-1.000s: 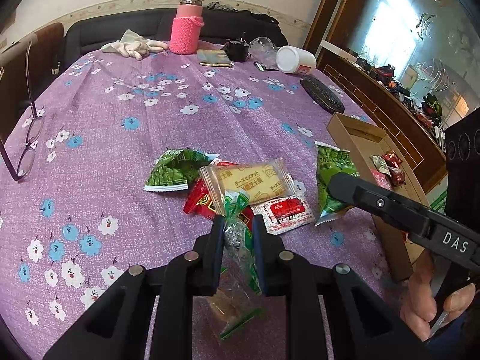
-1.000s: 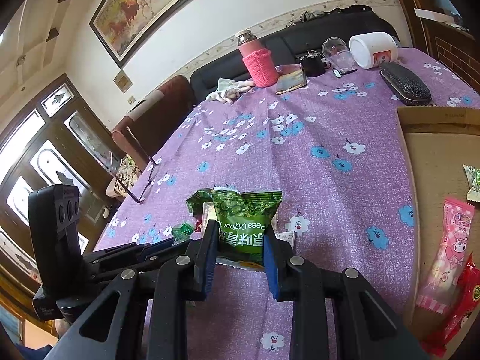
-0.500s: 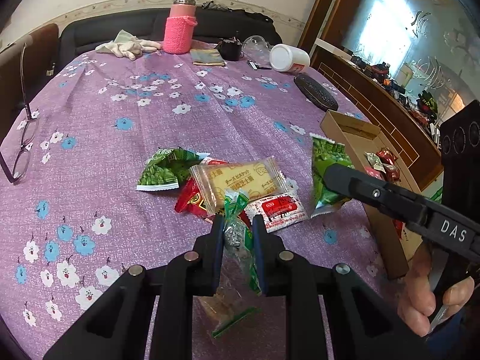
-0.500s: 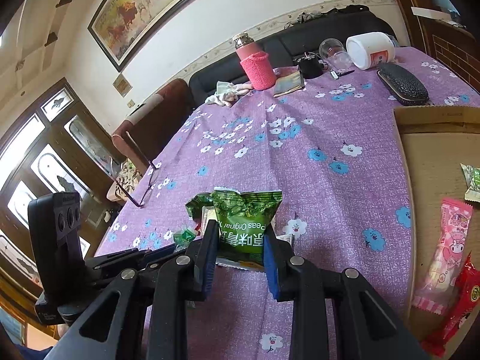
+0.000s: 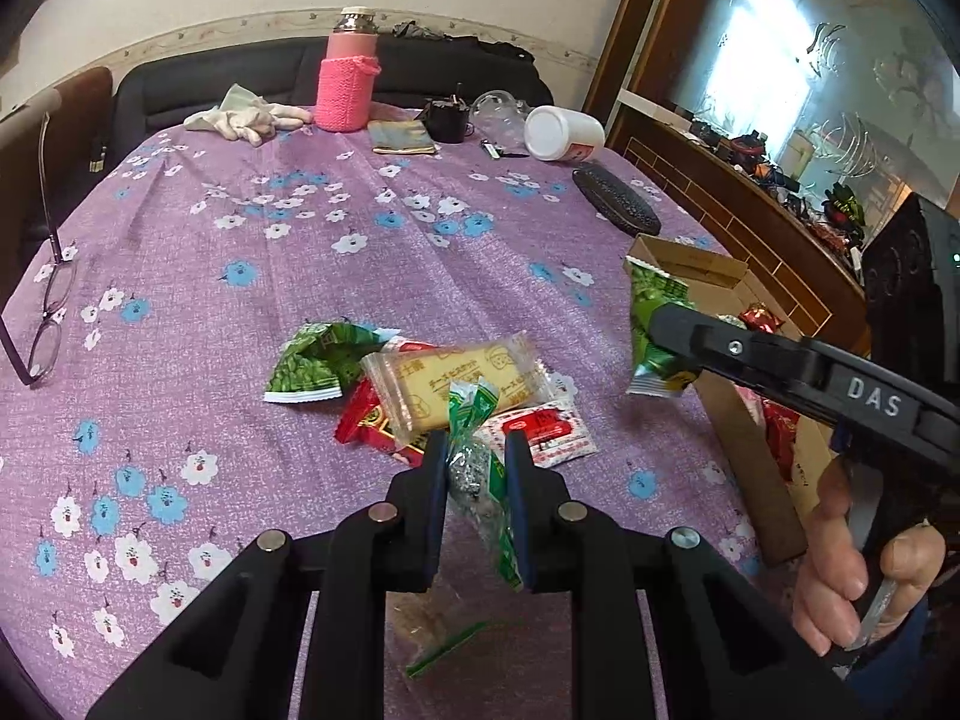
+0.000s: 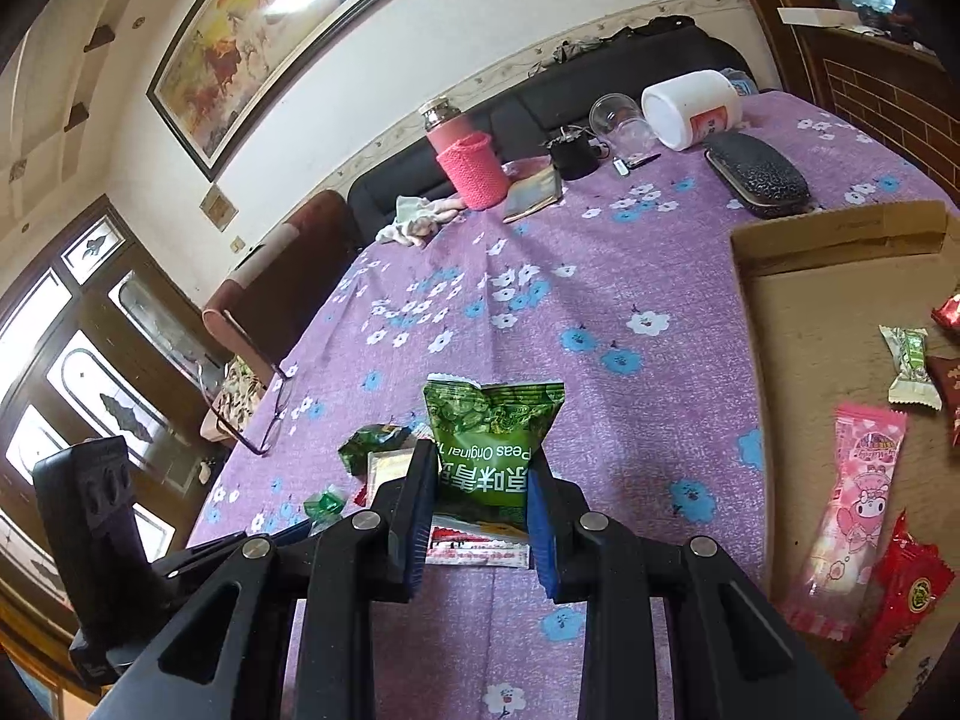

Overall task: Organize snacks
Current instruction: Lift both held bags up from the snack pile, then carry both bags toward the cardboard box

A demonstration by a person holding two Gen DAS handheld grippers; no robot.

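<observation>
Now, left wrist view: my left gripper has its jaws pinched on a green-and-clear candy wrapper, raised over the snack pile on the purple desk.

Right wrist view: my right gripper has its jaws clamped on a green pea packet; the cardboard box lies beside it, to the right.
</observation>
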